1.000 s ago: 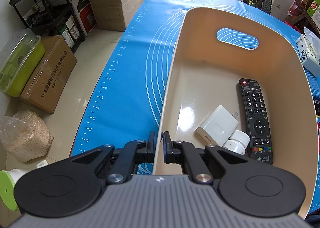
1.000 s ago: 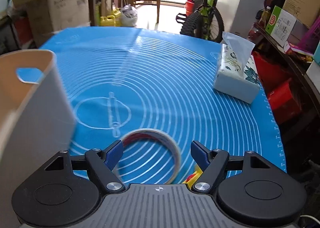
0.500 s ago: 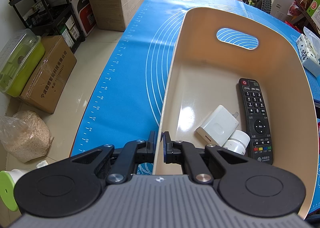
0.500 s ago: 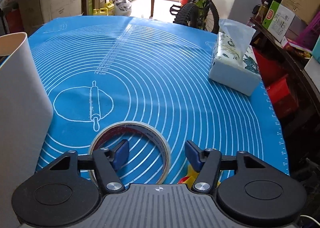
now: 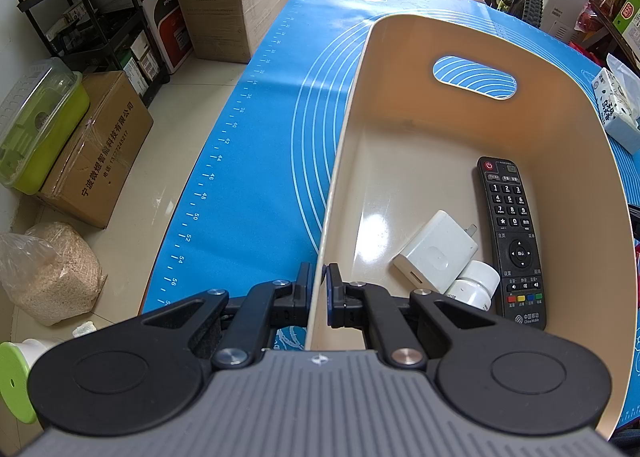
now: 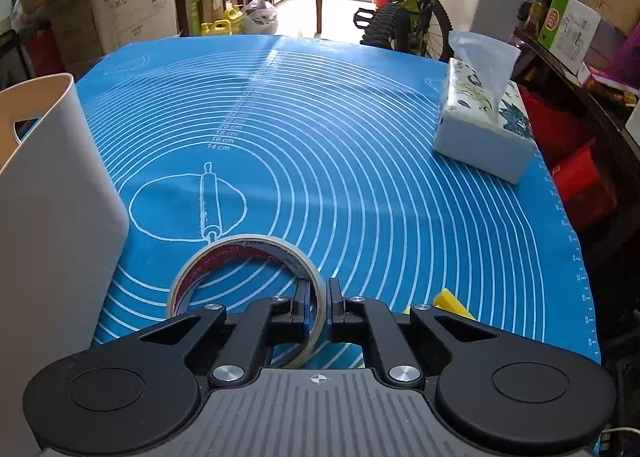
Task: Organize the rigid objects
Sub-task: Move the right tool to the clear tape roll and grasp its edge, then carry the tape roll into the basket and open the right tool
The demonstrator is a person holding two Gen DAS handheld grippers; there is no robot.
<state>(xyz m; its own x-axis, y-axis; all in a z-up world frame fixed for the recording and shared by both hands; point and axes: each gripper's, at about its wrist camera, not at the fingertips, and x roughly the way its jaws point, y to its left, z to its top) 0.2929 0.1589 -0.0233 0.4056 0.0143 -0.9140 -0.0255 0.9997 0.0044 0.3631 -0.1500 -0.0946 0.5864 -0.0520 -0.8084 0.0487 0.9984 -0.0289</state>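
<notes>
My left gripper (image 5: 318,287) is shut on the near left wall of a cream plastic bin (image 5: 400,69) standing on the blue mat. Inside the bin lie a black remote (image 5: 514,241), a white charger (image 5: 436,253) and a small white cylinder (image 5: 476,285). My right gripper (image 6: 319,299) is shut on the right side of a tape roll (image 6: 240,247), which stands tilted just above the mat. The bin's outer wall (image 6: 52,217) is close on the left in the right wrist view. A yellow object (image 6: 452,303) lies partly hidden behind my right fingers.
A tissue box (image 6: 480,129) stands at the mat's right side and shows in the left wrist view (image 5: 616,109). The blue mat (image 6: 340,177) covers the table. Cardboard boxes (image 5: 96,145), a rack and a bicycle (image 6: 404,25) stand around the table.
My right gripper closed from open onto the tape roll's rim and moved slightly right, away from the bin. The left gripper and the bin have not moved.
</notes>
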